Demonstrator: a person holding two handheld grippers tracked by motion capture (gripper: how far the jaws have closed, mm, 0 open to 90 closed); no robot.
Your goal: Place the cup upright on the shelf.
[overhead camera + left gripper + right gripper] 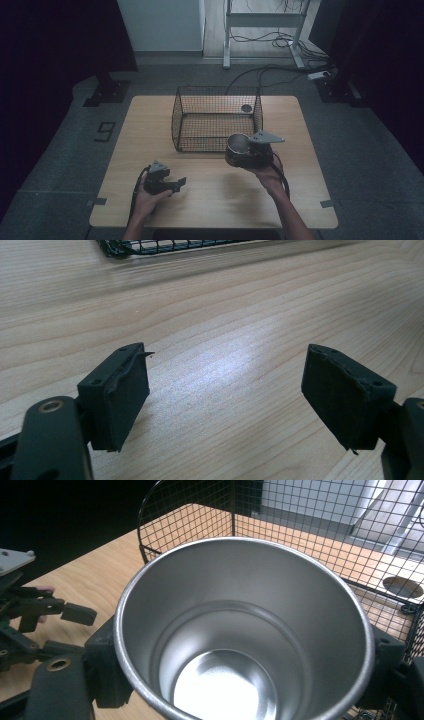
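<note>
We held a shiny metal cup [240,630] near the wire basket [217,122].
Our right gripper [250,155] squeezed the cup just in front of the basket; our left gripper [225,400] rested wide open, nearer and left, above the wooden table [150,130].

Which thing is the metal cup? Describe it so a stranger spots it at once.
Start at the wooden table, then find the black wire basket at its far middle. Just in front of the basket's right corner, the right gripper holds the metal cup: a shiny, empty, open-topped steel cylinder, the only bright item there.
</note>
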